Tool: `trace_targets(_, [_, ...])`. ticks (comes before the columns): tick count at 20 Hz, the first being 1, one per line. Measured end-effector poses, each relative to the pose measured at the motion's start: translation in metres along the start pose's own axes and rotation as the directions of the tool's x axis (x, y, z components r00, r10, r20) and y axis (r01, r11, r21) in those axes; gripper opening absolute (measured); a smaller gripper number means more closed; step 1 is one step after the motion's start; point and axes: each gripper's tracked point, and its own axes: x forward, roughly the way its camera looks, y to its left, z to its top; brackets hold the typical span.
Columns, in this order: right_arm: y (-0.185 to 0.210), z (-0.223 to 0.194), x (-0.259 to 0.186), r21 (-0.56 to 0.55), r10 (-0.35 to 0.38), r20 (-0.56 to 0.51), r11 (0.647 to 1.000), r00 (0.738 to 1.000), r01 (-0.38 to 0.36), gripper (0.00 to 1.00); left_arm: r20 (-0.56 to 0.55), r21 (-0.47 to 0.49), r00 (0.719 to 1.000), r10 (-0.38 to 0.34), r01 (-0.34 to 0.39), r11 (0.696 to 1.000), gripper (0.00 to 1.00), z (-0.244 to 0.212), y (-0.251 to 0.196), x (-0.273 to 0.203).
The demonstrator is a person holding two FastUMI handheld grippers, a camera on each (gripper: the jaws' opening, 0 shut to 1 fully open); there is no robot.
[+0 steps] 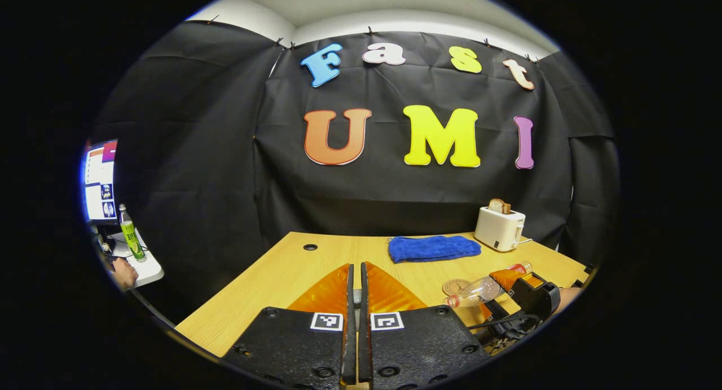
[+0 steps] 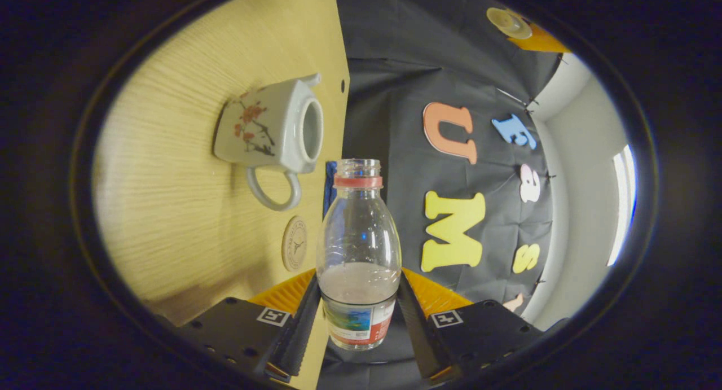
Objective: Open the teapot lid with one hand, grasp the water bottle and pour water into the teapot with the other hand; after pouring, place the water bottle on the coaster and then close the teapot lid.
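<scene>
Clear plastic, ribbed low and rounded at the shoulder, the water bottle (image 2: 359,249) stood between the right gripper (image 2: 359,299)'s two fingers, both pressing its labelled lower body. That gripper was rolled hard onto its side, so in the right gripper view the wooden table (image 2: 180,209) rose like a wall to the left of the bottle. The bottle's mouth was uncapped above a red neck ring, and a little cloudy water sat in its lower part. Ahead and to the left of the fingers lay the teapot (image 2: 271,130), glazed pale ceramic painted with a red-blossomed branch, its round opening bare and its loop handle pointing toward the gripper. A round brown coaster (image 2: 294,244) lay just beside the bottle, nearer than the teapot.

In the left gripper view the left gripper (image 1: 355,288) was held level over the table, its fingers pressed almost together, a small pale thing barely visible between them. Ahead and to its right sat a folded blue towel (image 1: 433,248) and a white toaster (image 1: 499,227).
</scene>
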Motion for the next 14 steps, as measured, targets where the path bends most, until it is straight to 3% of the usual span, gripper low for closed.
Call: trace_targets(14, [-0.023, 0.016, 0.000, -0.208, -0.114, 0.056, 0.970, 0.992, 0.123, 0.77, -0.011, 0.008, 1.000, 0.008, -0.008, 1.000, 0.04, -0.002, 0.003, 0.000])
